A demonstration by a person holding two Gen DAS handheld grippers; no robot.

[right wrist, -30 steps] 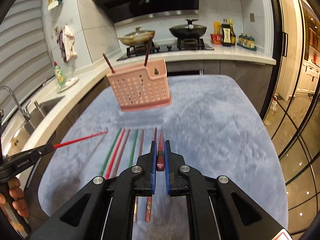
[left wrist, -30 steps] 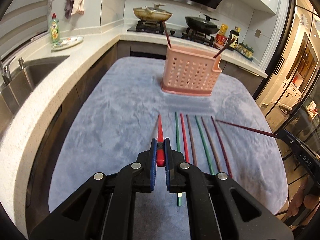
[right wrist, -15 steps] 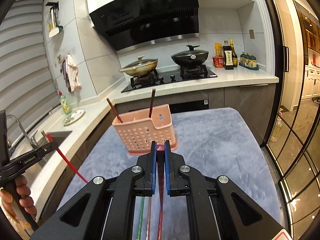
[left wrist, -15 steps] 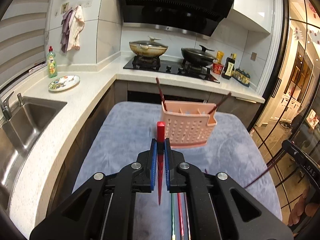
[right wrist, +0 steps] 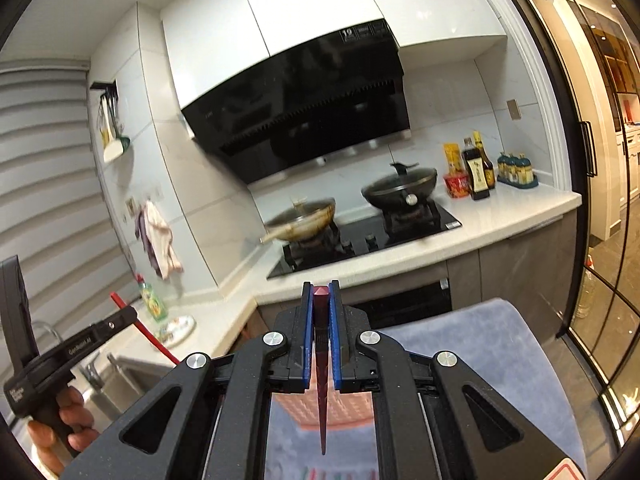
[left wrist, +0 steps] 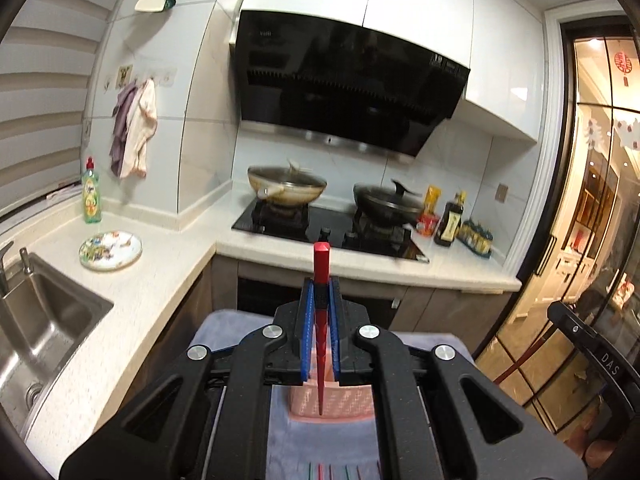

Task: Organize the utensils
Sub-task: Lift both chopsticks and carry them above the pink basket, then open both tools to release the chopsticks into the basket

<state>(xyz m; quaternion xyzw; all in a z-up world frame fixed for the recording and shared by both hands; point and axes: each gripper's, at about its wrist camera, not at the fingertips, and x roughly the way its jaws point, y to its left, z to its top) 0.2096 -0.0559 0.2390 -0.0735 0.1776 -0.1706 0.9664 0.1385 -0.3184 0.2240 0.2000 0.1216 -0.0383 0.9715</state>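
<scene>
In the left wrist view my left gripper (left wrist: 321,284) is shut on a red chopstick (left wrist: 321,352). It stands upright, thick end up, with its tip hanging over the pink perforated basket (left wrist: 344,402). My right gripper (right wrist: 321,290) is shut on a dark red chopstick (right wrist: 322,392), held the same way above the basket (right wrist: 352,408). Each view shows the other gripper from the side: the right one (left wrist: 556,314) with its chopstick (left wrist: 524,356), the left one (right wrist: 132,313) with its red chopstick (right wrist: 150,334). Several coloured chopsticks (left wrist: 336,472) lie on the blue-grey cloth (right wrist: 480,360).
A steel sink (left wrist: 40,320), a patterned plate (left wrist: 110,250) and a green soap bottle (left wrist: 91,192) are on the counter to the left. Behind the basket is a stove with two pans (left wrist: 286,190), sauce bottles (left wrist: 450,222) beside it. Glass doors (left wrist: 592,240) stand at the right.
Both grippers rose from the cloth and tipped up. Each chopstick swung from lying forward to hanging tip down over the basket. The loose chopsticks slid to the bottom edge of both views.
</scene>
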